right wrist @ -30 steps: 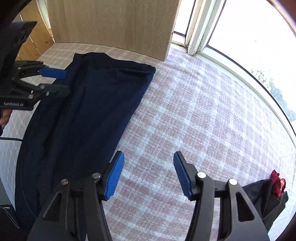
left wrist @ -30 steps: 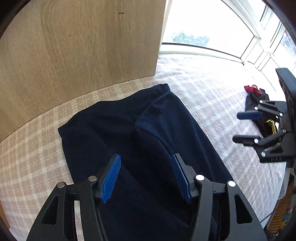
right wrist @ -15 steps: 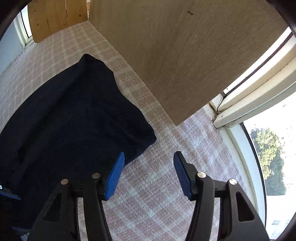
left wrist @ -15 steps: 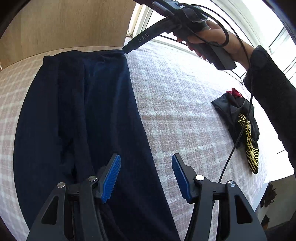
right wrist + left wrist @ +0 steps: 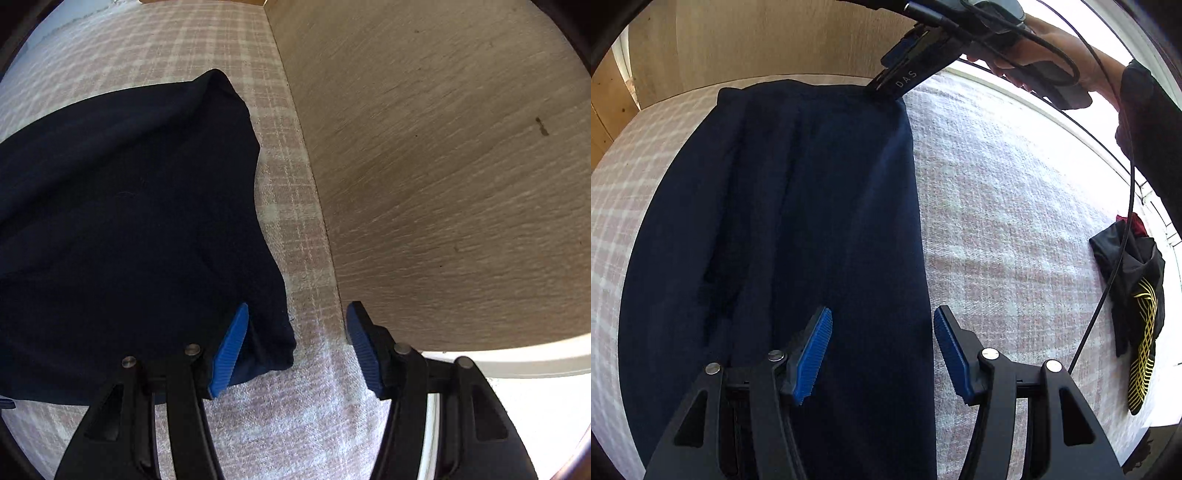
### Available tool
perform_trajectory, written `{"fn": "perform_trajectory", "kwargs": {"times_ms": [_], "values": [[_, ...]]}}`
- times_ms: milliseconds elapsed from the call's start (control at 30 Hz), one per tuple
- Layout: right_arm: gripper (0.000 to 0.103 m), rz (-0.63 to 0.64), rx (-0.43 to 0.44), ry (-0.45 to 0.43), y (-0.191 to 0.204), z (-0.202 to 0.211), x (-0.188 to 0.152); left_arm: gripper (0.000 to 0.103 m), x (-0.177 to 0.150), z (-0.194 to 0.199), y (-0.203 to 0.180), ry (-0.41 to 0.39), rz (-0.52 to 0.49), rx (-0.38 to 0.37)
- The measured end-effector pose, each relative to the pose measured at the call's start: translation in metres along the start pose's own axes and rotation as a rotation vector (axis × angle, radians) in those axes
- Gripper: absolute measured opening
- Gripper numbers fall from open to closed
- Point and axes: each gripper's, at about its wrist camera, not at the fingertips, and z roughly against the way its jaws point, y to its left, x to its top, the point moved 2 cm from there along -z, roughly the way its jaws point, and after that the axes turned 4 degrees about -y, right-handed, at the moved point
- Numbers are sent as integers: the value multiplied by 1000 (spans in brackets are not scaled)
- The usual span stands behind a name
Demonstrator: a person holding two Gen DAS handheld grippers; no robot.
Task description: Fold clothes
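Observation:
A dark navy garment (image 5: 798,229) lies spread lengthwise on the pink plaid bed cover (image 5: 1004,221). My left gripper (image 5: 882,343) hovers open over its near end, and the garment's right edge runs between the blue pads. At the far end my right gripper (image 5: 886,83), held by a person's hand (image 5: 1034,44), points down at the far right corner. In the right wrist view that corner (image 5: 273,343) lies between the open fingers of the right gripper (image 5: 295,343), close to the left pad (image 5: 229,350). Neither gripper presses on the cloth.
A wooden panel (image 5: 443,166) stands upright close to the garment's far end, next to a bright window. A black garment with a yellow pattern and something red (image 5: 1134,295) lies near the bed's right edge. A black cable (image 5: 1108,277) hangs from the right hand.
Both grippers rolled and swung over the bed. The left one shifted to the garment's right edge. The right one came down to the far corner by the wooden panel. Both stayed open.

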Motion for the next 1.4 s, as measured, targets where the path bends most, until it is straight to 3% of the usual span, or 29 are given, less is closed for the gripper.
{"fn": "perform_trajectory", "kwargs": {"times_ms": [167, 300, 500, 667, 767, 833, 967, 1133, 1233, 1400], "values": [[57, 89, -14, -9, 5, -3, 10, 55, 1, -4, -7, -15, -19, 57], [59, 109, -1, -11, 5, -3, 16, 54, 9, -3, 1, -26, 39, 75], [63, 123, 17, -12, 2, -3, 25, 58, 15, -15, -9, -24, -32, 112], [63, 175, -24, -16, 9, 3, 29, 56, 15, -15, -12, -33, -47, 100], [63, 212, -43, -8, 15, 3, 34, 48, 15, -15, -12, -34, -43, 80], [63, 219, -13, 0, 15, 8, 38, 41, 16, -14, -11, -28, -32, 58], [63, 187, 111, -2, 9, 23, 46, 38, 17, -13, -8, -21, -7, 21], [63, 186, 135, -13, -1, 43, 53, 38, 17, -14, -12, -26, -8, 15], [63, 168, 210, -18, -4, 49, 5, 38, 17, -14, -11, -26, -1, 6], [63, 230, 198, 54, 17, 25, -3, 38, 17, -15, -15, -27, -4, 2]]}}
